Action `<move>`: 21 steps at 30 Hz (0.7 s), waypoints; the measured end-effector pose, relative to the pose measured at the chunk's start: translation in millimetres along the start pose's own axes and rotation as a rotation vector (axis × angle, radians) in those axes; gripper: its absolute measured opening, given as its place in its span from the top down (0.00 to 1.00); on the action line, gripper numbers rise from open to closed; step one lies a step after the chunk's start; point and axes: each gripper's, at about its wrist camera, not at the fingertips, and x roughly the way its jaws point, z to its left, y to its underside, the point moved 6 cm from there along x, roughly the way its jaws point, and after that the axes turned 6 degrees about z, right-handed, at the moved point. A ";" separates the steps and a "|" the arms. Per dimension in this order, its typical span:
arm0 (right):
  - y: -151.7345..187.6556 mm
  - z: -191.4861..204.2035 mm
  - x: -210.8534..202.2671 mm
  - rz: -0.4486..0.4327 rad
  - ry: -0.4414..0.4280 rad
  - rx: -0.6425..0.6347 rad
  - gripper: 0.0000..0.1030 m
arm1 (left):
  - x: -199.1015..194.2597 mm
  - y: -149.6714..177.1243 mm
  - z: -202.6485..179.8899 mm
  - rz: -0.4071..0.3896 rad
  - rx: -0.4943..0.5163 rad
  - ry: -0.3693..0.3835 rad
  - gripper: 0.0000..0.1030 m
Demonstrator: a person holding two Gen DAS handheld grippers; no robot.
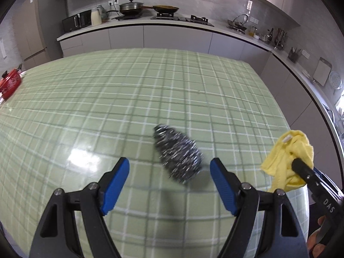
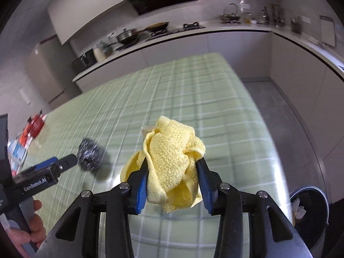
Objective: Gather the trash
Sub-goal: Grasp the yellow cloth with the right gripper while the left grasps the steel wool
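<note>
A steel wool scrubber point(image 1: 178, 154) lies on the green checked tablecloth point(image 1: 129, 99), just ahead of my left gripper point(image 1: 169, 163). That gripper is open, its blue pads point(image 1: 117, 182) wide apart and touching nothing. My right gripper point(image 2: 173, 163) is shut on a crumpled yellow cloth point(image 2: 172, 157), held above the table. A small white thing point(image 2: 148, 129) peeks out behind the cloth's top. In the left wrist view the yellow cloth point(image 1: 286, 159) hangs at the right, with the right gripper's finger point(image 1: 301, 168) on it. The scrubber point(image 2: 89, 153) sits by the left gripper's tip point(image 2: 71, 160).
A dark trash bin point(image 2: 309, 210) with white crumpled paper inside stands on the floor past the table's right edge. A red pot point(image 1: 10, 83) and some packets point(image 2: 19, 150) sit at the table's left end. Kitchen counters point(image 1: 150, 24) run behind and along the right.
</note>
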 end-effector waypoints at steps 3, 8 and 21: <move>-8.0 -7.1 0.0 -0.013 0.021 0.017 0.57 | 12.5 -7.7 -9.1 0.013 0.006 -0.008 0.24; -11.8 -17.2 7.7 -0.003 0.038 0.044 0.57 | 32.9 -11.5 -11.7 0.048 0.002 -0.026 0.24; -16.5 -9.6 26.8 0.027 0.020 0.026 0.57 | 47.0 -3.0 -6.1 0.061 0.007 -0.004 0.54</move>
